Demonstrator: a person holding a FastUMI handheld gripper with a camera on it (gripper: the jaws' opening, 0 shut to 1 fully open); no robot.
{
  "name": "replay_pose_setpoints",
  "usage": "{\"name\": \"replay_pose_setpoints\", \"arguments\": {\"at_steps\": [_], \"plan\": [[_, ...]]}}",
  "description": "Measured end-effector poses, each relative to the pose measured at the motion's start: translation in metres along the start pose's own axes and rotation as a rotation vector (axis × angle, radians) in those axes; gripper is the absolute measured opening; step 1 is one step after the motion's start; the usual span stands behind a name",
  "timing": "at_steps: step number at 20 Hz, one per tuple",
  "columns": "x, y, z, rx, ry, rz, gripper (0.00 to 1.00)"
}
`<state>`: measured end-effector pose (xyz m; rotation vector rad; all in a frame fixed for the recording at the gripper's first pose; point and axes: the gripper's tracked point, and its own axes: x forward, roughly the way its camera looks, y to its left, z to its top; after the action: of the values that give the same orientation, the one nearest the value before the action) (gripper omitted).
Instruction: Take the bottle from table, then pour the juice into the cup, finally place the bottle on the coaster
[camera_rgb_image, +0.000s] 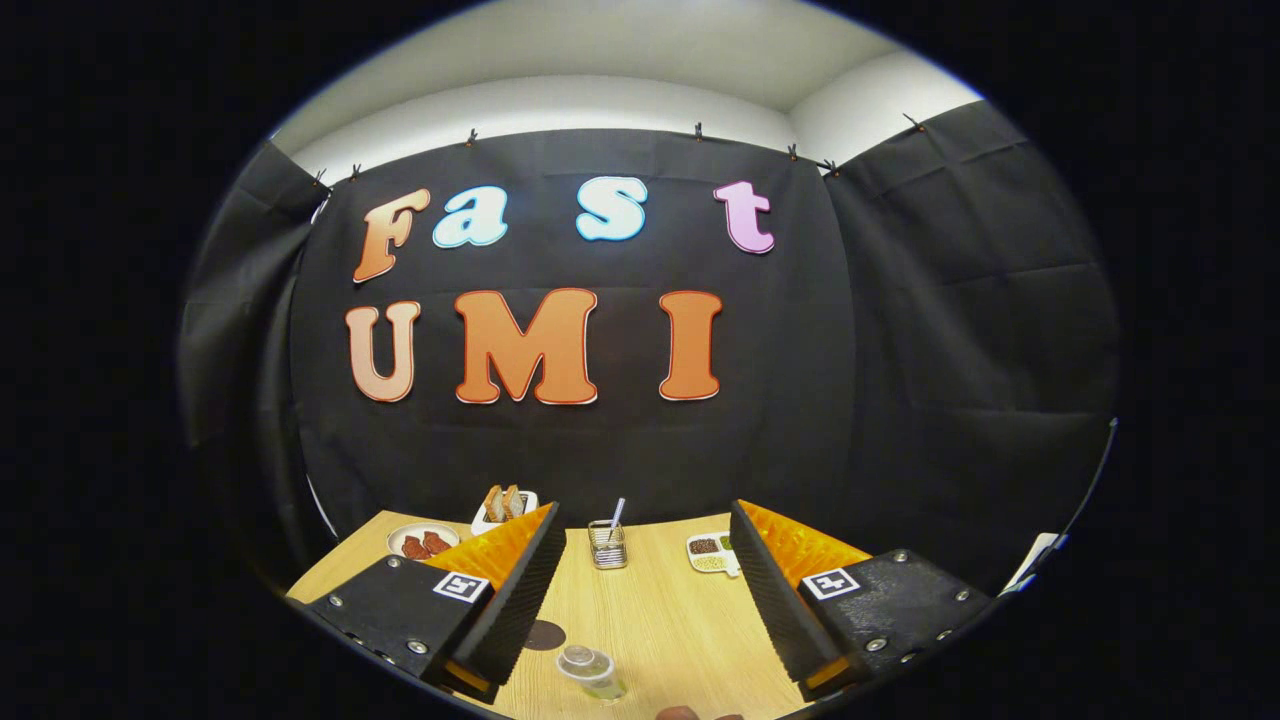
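— State of the gripper (643, 510)?

— Spread wide, pinching nothing. Just bare wooden table (660, 620) between the fingers.

— And the bottle?

— Hard to pin down. Possibly that dark rounded cap (683, 713) at the very near edge, below the fingers and close beside the clear cup (590, 670). Too cropped to say for sure.

— Coaster?

— Dark round coaster (545, 634), just beyond the cup, tucked against the left finger.

— Handling, then?

— Probably smooth-sided and a bit slippery, with some give if plastic. Heavier low down with juice inside, and likely to shift its weight on tilting. Best taken around the middle of the body, under the shoulder, squarely across both fingers. Not by the cap. Firm but no crushing.

— Anything to mind?

— Light, tippable cup right beside it. Also a wire holder (607, 546) farther back, well clear.
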<state>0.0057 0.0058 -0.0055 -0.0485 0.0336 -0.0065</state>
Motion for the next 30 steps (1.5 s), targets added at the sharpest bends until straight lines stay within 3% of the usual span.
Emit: {"name": "replay_pose_setpoints", "arguments": {"at_steps": [18,30], "plan": [[0.003,0.007,-0.001,0.02,0.001,0.019,0.98],[-0.001,0.023,-0.027,-0.009,0.03,0.043,0.98]]}}
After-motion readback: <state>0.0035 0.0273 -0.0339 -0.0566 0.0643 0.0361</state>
